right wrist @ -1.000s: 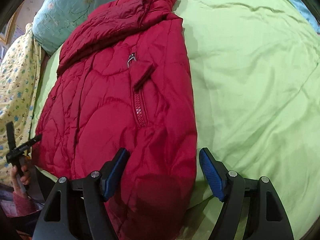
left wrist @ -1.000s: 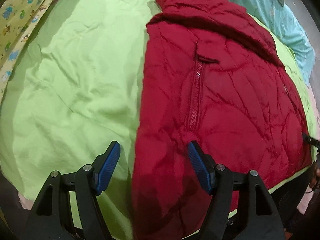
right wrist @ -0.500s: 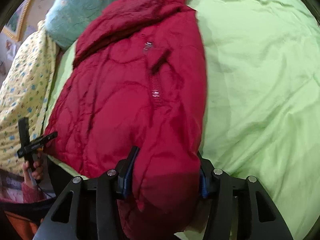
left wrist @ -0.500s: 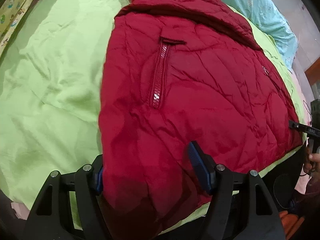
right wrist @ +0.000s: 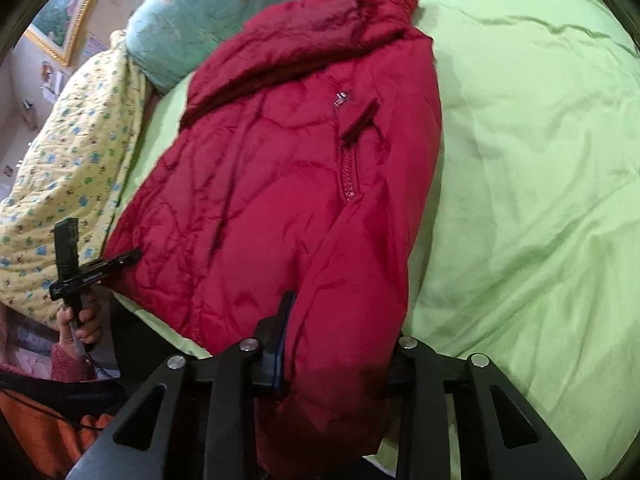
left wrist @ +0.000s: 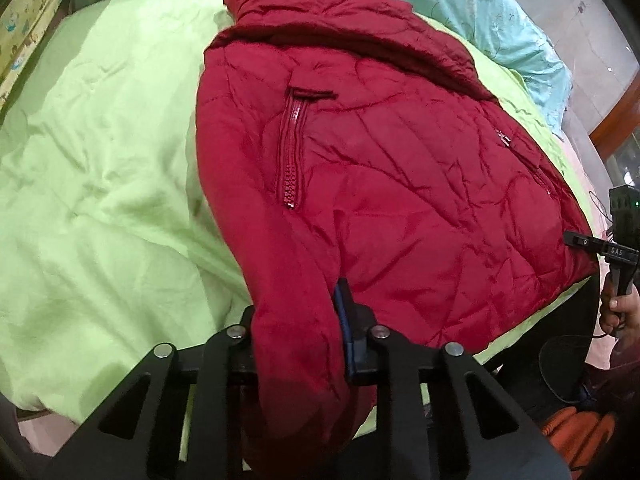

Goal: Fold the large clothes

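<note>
I see the red quilted jacket (left wrist: 400, 208) as smooth, faintly shiny cloth, creased, its pocket zipper (left wrist: 291, 168) glinting like glossy plastic. My grippers' arms look matt black plastic with bright metal screws (right wrist: 249, 345) and blue rubbery pads (left wrist: 344, 320). The green bedsheet (right wrist: 540, 184) is soft, matt, wrinkled cotton-like cloth.

Deep crimson jacket (left wrist: 400, 184) fills the middle, quilted stitching across it, a darker red zip (left wrist: 291, 160) with a glossy shine; plain lime-green bedsheet (left wrist: 100, 200) all around it, no print at all; up at twelve o'clock, a pale turquoise pillow (right wrist: 208, 16) with a faint floral print; over at nine o'clock in the right wrist view, a yellow quilt (right wrist: 68, 160) dotted with small blue and green figures; left hand-held gripper (left wrist: 298, 320) is matte black, blue on a finger pad (left wrist: 345, 320), silver bolt heads; right hand-held gripper (right wrist: 340, 344) black likewise.
</note>
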A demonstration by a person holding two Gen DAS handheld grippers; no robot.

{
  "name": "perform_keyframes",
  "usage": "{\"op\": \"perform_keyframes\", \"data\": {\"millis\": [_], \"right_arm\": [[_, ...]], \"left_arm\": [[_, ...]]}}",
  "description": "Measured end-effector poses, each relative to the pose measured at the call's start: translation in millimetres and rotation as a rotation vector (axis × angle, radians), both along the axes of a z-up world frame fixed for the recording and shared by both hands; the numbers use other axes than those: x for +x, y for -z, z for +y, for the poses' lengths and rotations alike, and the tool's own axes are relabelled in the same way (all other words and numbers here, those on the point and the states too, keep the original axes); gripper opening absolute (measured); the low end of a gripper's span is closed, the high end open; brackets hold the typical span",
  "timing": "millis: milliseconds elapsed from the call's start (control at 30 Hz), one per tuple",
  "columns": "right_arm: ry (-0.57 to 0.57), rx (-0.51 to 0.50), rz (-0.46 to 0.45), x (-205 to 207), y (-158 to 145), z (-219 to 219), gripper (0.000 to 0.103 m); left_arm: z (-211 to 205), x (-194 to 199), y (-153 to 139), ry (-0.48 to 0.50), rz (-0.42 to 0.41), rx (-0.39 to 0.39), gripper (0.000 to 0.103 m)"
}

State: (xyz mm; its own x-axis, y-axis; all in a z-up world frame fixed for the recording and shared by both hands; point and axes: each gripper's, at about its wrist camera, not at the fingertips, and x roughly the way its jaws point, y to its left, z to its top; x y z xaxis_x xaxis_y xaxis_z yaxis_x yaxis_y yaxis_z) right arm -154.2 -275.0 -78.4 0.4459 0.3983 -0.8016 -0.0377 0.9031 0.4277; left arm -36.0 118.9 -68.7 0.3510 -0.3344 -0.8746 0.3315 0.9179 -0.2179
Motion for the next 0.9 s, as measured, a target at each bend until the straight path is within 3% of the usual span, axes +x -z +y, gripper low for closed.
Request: {"op": "perform_keyframes", "data": {"millis": [200,433,700,900], "right_arm": [[-0.011,0.110,-0.080,-6,-23,-10,0.025],[-0.013,0.206,-0.247,-1,-66,-21,0.023],[0.085,0.278,-0.403,32,-105,-47,0.023],[0.172,0.315,-0.449,78,-120,-61,0.023]], "left_arm": [[6,-9,-34,0.010,-0.067,-0.067,0.016],[18,4,-89,-0.004,-0.198,-0.138,0.016],[19,53,-133,-0.090,-0.312,-0.256,0.016],[17,103,-144,-0.170,-0.311,-0.301,0.016]]}}
